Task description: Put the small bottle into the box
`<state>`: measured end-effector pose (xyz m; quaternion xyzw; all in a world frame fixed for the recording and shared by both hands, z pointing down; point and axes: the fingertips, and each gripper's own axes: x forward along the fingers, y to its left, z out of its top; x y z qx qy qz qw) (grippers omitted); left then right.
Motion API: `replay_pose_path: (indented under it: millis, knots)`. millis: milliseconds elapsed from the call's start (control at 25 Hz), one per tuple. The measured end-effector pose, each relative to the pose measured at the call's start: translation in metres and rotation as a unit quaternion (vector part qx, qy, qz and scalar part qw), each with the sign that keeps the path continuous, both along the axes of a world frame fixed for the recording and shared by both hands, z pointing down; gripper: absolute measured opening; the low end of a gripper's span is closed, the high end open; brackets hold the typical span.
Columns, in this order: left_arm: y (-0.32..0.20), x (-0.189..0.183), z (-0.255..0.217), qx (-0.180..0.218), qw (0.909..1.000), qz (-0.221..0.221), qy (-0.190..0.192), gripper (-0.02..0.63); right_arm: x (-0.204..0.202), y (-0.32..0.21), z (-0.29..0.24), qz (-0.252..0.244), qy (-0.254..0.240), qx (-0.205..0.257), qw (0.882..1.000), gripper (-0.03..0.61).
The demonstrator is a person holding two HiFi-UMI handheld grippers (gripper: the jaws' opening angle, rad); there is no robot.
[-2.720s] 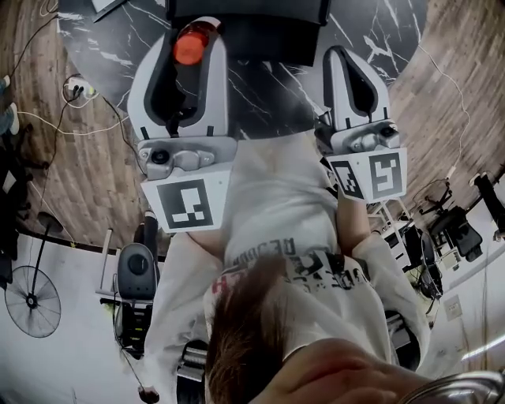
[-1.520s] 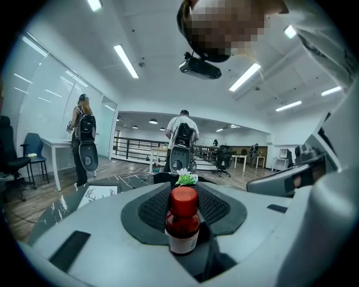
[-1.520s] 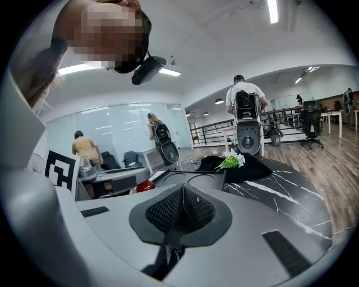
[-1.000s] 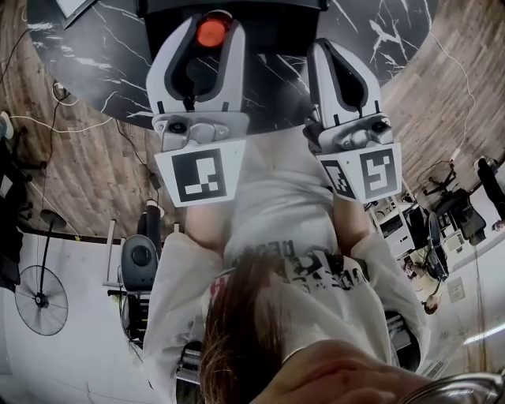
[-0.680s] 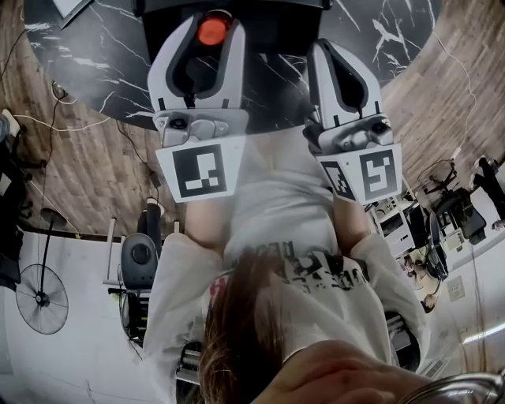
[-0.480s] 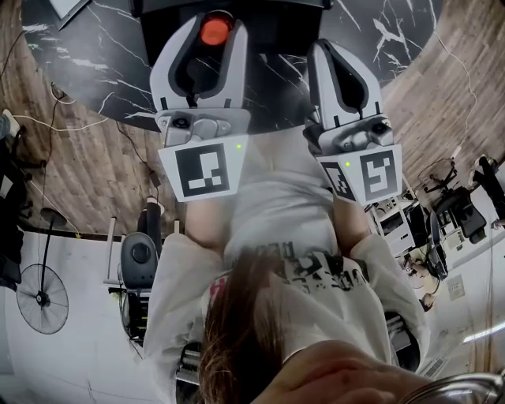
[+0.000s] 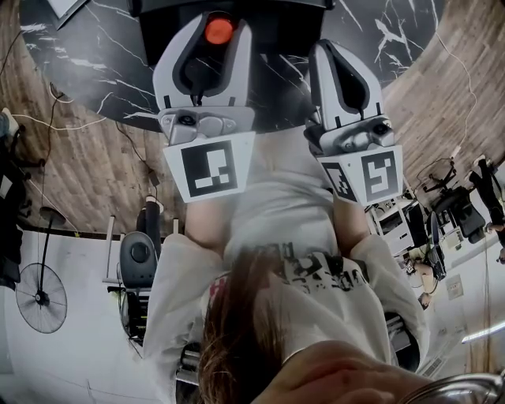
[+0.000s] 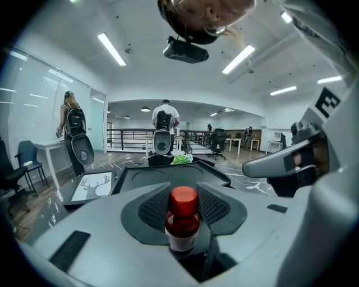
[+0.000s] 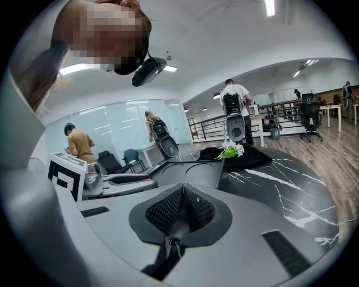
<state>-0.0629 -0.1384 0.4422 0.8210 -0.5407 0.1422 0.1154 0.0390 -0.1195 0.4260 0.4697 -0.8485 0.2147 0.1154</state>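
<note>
While left tongs [image 8: 183, 193] pinch round red-capped bottle [image 8: 183, 223] between ribbed pads [image 8: 152, 210], right tongs [image 9: 180, 193] pressed together.

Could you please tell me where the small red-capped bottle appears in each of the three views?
Head view: small bottle at top, left of centre, red cap between the left claw's jaws.
Left gripper view: lower centre, gripped between the jaws.
Right gripper view: not in it.
Shared landmark: the black box ahead.
</note>
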Motion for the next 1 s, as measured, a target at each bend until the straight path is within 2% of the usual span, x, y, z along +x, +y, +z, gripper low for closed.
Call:
replay_pose_path:
  millis: [240, 1000]
  knots:
    - [0.0006, -0.0033, 0.0023, -0.016, 0.9997, -0.008, 0.014, 0.143, -0.0004, 0.0006, 0.0, 0.0, -0.001, 0.0, 1.0, 0.002]
    - [0.0094, -0.004, 0.0054, -0.031, 0.9994, -0.003, 0.011, 0.143, -0.0032, 0.0053, -0.004, -0.003, 0.0, 0.002, 1.0, 0.002]
